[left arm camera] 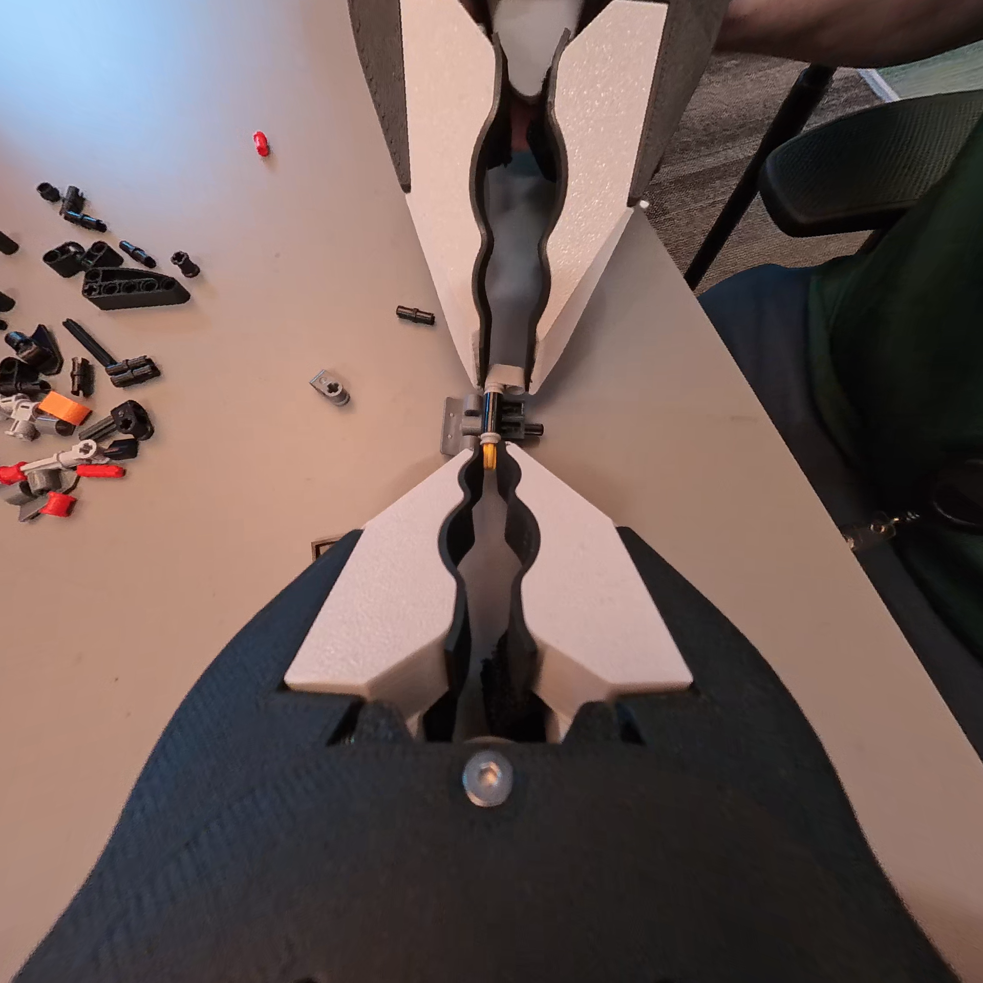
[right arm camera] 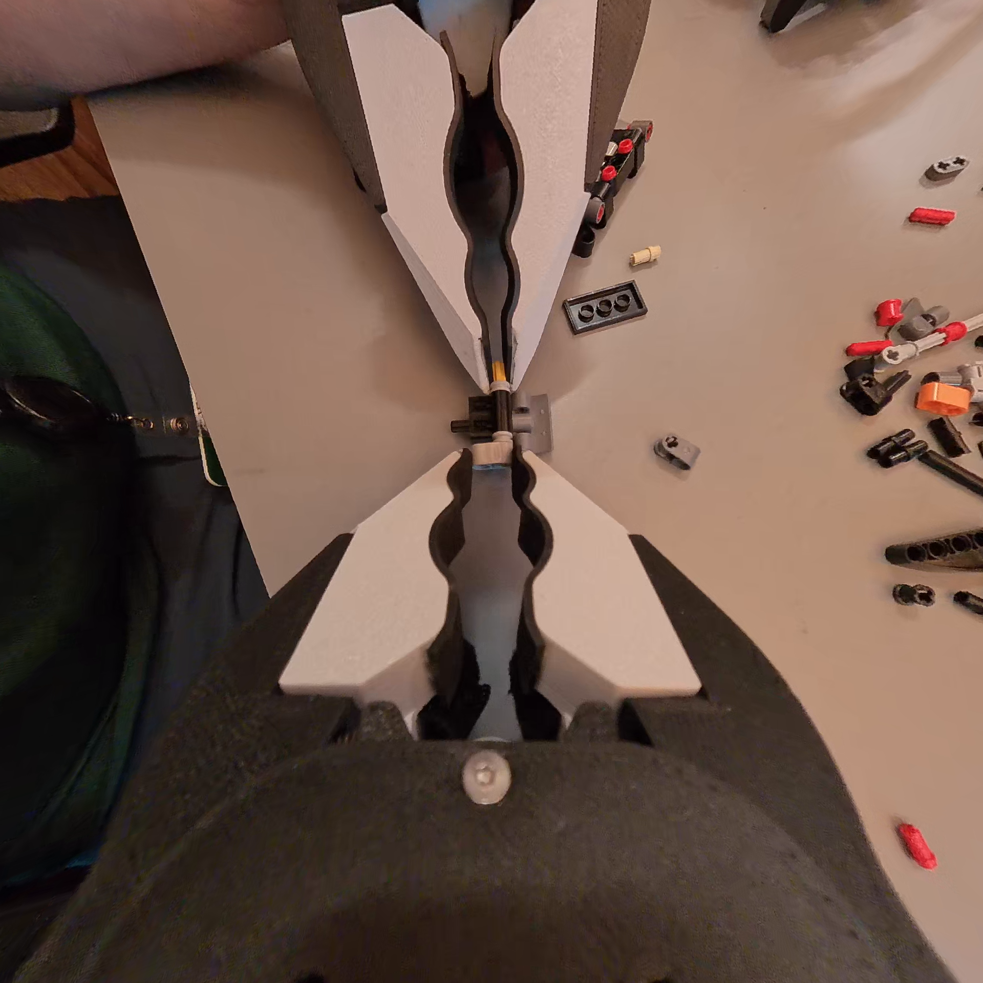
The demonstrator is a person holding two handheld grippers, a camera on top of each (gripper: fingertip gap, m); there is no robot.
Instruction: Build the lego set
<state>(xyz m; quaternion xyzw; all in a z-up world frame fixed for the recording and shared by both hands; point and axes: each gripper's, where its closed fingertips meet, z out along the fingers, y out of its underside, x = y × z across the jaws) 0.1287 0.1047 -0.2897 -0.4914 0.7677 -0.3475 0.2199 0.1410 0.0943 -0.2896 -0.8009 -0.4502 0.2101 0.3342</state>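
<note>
While the two grippers meet tip to tip above the pale table (left arm camera: pixel 319 532), a small lego assembly (left arm camera: pixel 492 420) is held between them. It is made up of a black axle with a yellow end and white collars, a black block with a pin projecting sideways, and a grey connector with a flat grey plate. The yellow end is pinched by the left gripper (left arm camera: pixel 490 458); the opposite end, capped by a white-grey piece, is clamped by the right gripper (right arm camera: pixel 492 458). The axle's long axis runs from one gripper to the other. Loose parts (left arm camera: pixel 80 372) are scattered well apart on the table.
</note>
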